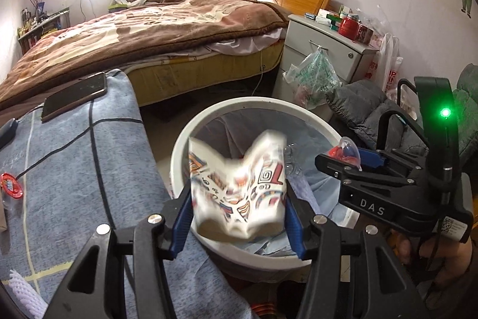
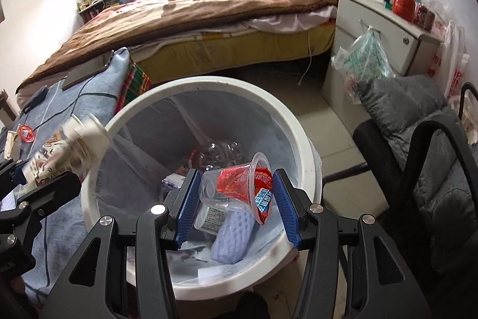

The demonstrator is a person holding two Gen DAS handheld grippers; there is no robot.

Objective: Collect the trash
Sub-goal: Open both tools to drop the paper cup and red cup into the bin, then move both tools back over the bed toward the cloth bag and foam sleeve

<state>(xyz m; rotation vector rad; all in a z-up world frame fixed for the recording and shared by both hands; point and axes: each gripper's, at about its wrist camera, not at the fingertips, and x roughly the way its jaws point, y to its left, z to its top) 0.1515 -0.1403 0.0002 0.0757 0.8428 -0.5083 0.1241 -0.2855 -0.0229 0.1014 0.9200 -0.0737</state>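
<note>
A crumpled white paper cup (image 1: 239, 169) with a colourful print sits between the blue pads of my left gripper (image 1: 237, 199), which is shut on it above the near rim of the white trash bin (image 1: 254, 103). My right gripper (image 2: 235, 178) is shut on a clear plastic cup (image 2: 233, 187) with a red label and holds it on its side over the bin (image 2: 209, 82). The bin is lined with a bluish bag and holds a clear bottle (image 2: 219, 151), a lilac foam piece (image 2: 233, 235) and other scraps. In the left wrist view the right gripper (image 1: 346, 162) is at the right; in the right wrist view the left gripper (image 2: 33, 169) is at the left.
A table under a blue-grey cloth (image 1: 74, 169) stands left of the bin, with a phone (image 1: 74, 97), a red round lid (image 1: 10, 184) and a white foam net (image 1: 21, 292). A bed (image 1: 134, 29) and nightstand (image 1: 322, 50) lie beyond. A chair with a grey cushion (image 2: 418, 139) is at the right.
</note>
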